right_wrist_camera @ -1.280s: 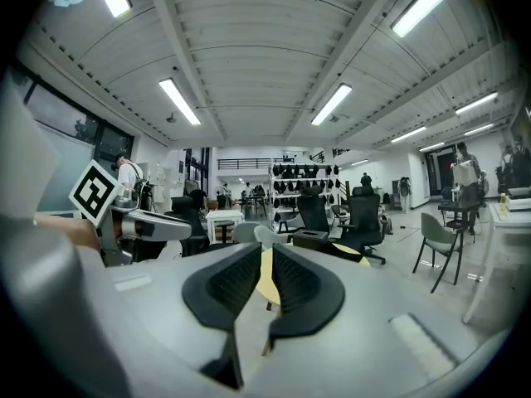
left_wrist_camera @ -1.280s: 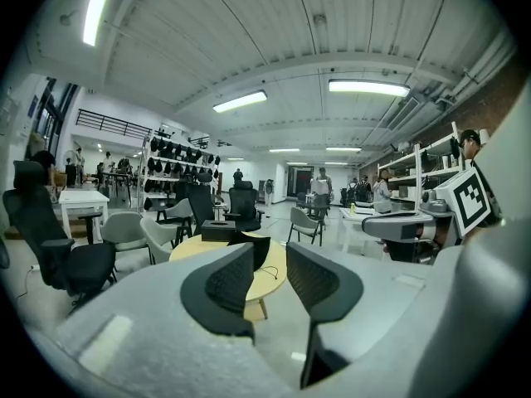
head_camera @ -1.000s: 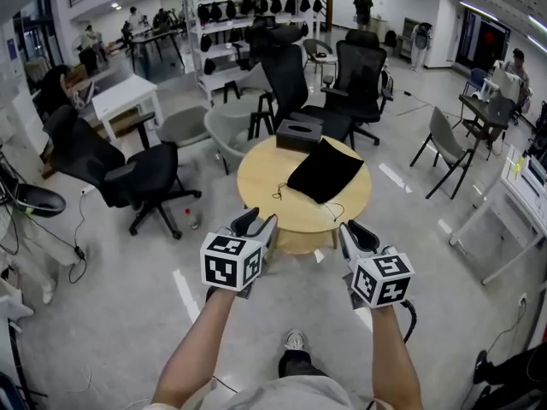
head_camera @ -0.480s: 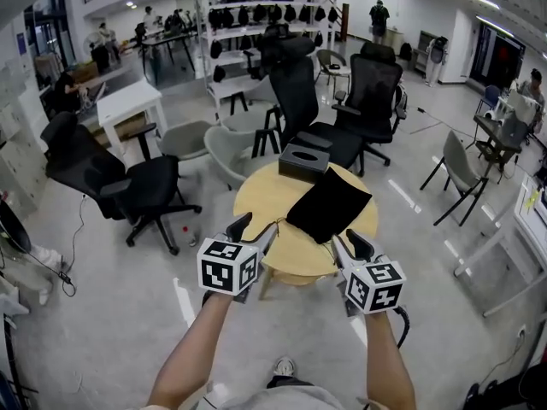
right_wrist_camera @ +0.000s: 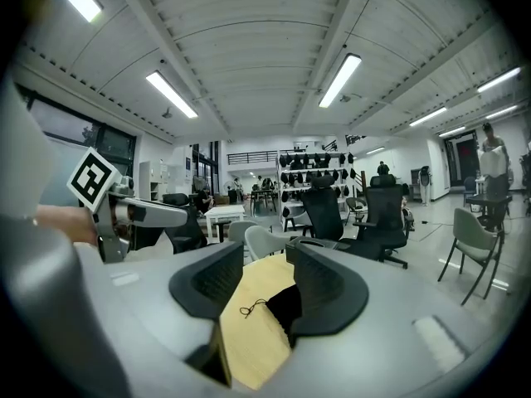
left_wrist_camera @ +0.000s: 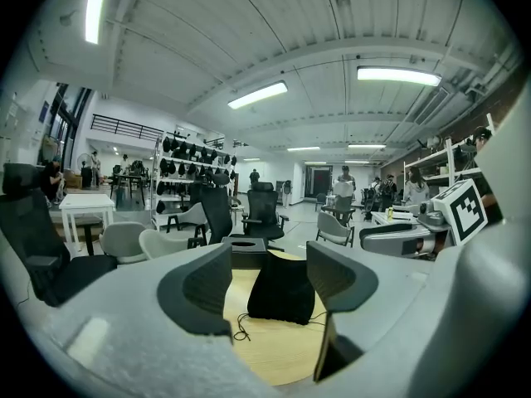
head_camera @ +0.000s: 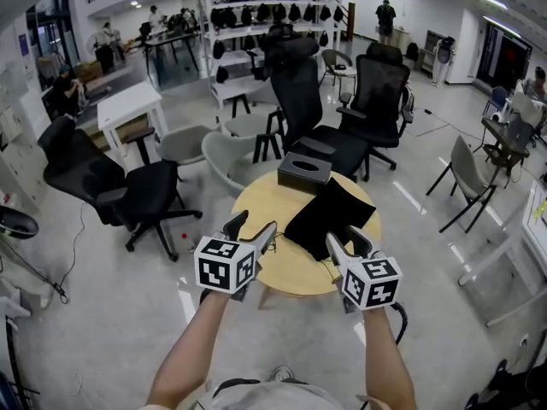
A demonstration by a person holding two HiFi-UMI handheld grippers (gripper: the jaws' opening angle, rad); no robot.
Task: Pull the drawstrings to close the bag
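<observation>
A black drawstring bag [head_camera: 329, 216] lies flat on a round wooden table [head_camera: 273, 267], its mouth toward me. One thin black drawstring [head_camera: 275, 244] trails from its left corner and another drawstring [head_camera: 330, 268] from its right. My left gripper [head_camera: 252, 226] hovers at the table's near left edge and my right gripper [head_camera: 346, 239] at the near right. Both are open, their jaws have just been opening, and nothing is between them. In the left gripper view the bag [left_wrist_camera: 280, 288] and a drawstring [left_wrist_camera: 241, 328] lie ahead. In the right gripper view a drawstring [right_wrist_camera: 249, 308] shows beside the bag [right_wrist_camera: 286, 305].
A black tissue box [head_camera: 304, 172] stands at the table's far edge. Black office chairs [head_camera: 359, 101] crowd behind it, a grey chair [head_camera: 226, 152] is at the back left, and another black chair [head_camera: 111, 186] is to the left. A white table [head_camera: 128, 101] and shelving stand farther off.
Both grippers have moved forward to the table's near edge, and the table looks closer. The jaws of both stand wider apart than before.
</observation>
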